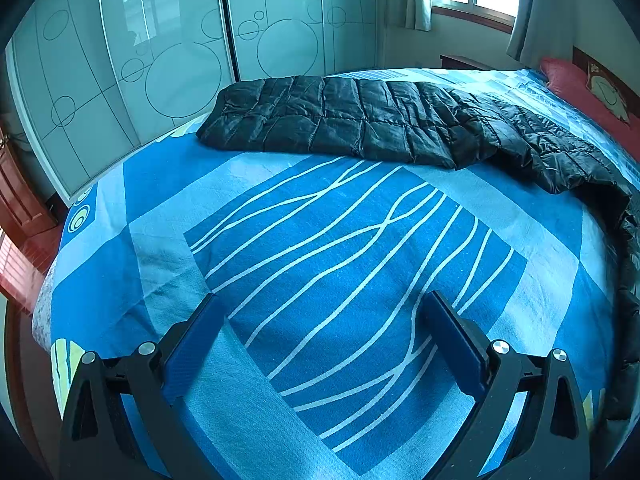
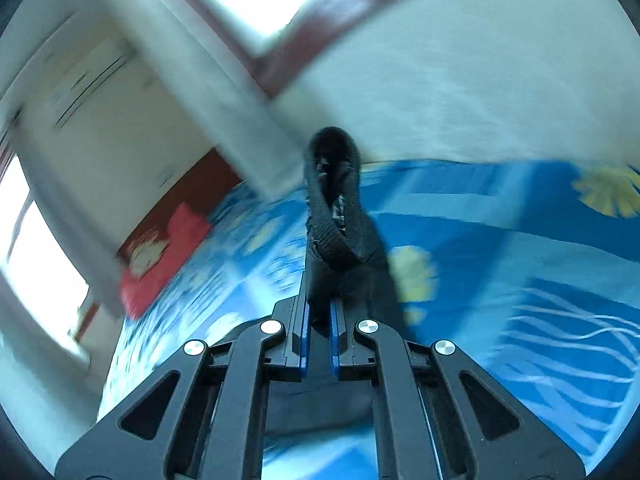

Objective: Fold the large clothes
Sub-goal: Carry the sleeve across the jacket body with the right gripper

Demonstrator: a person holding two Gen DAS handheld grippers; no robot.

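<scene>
Across the far edge of the bed (image 1: 132, 216) lies a black quilted jacket (image 1: 360, 120) — a puffy, slightly glossy garment stitched into rectangular panels, stretched flat along that edge and then trailing in crumpled folds down the right-hand side, where the rim of the left wrist view cuts it off. The bedsheet is a matte woven cotton in blocks of deep and pale blue, its middle panel crossed by thin, wavy white lines. Above the near edge the left gripper (image 1: 326, 308) hovers with its jaws spread wide, blue pads facing one another and only bare sheet between them. The right gripper (image 2: 319, 312) is clamped narrow on a fold of the same jacket (image 2: 334, 216): a ribbed, knitted cuff or hem curls up out of the pads like a dark loop, though which part of the garment it is cannot be made out. Much of the right wrist view is smeared by blur — a red pillow (image 2: 160, 256) near the head of the bed shows only as a soft shape with a pale printed patch. Frosted wardrobe doors (image 1: 160, 60), etched with circles, stand beyond the bed's far edge.
</scene>
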